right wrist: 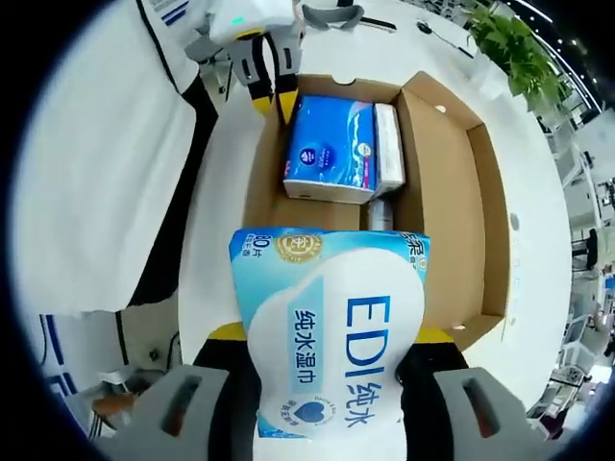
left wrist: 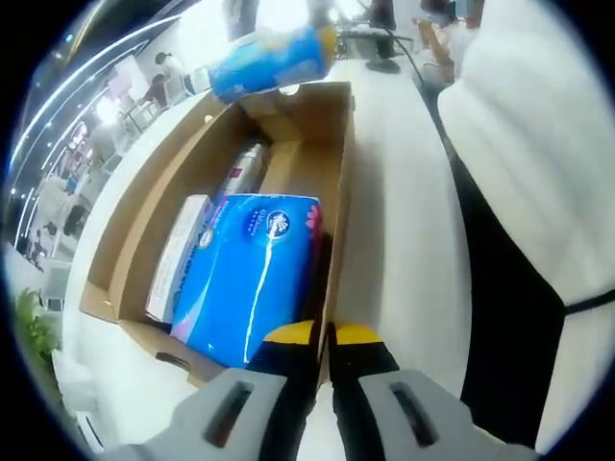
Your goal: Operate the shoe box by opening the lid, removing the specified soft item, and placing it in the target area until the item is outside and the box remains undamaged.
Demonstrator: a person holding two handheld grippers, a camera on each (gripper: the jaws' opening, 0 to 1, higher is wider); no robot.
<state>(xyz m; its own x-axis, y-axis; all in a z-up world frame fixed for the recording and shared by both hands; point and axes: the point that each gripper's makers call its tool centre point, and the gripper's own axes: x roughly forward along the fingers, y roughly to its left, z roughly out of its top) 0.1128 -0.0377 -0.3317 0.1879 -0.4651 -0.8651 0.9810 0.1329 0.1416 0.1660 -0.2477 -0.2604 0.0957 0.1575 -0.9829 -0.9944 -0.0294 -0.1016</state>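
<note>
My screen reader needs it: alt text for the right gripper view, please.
The right gripper holds a pale blue wipes pack between its fingers, above an open cardboard box. In the box lie a blue tissue pack and a white pack; the left gripper pinches the box's far wall.

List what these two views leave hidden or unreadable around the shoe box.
- Silver item: left gripper view, mostly behind the blue tissue pack; identity unclear.
- Box near end: right gripper view, covered by the wipes pack.
- Right gripper fingers: hidden behind that pack.
- Left gripper: whether it pinches the box wall is unclear.
</note>
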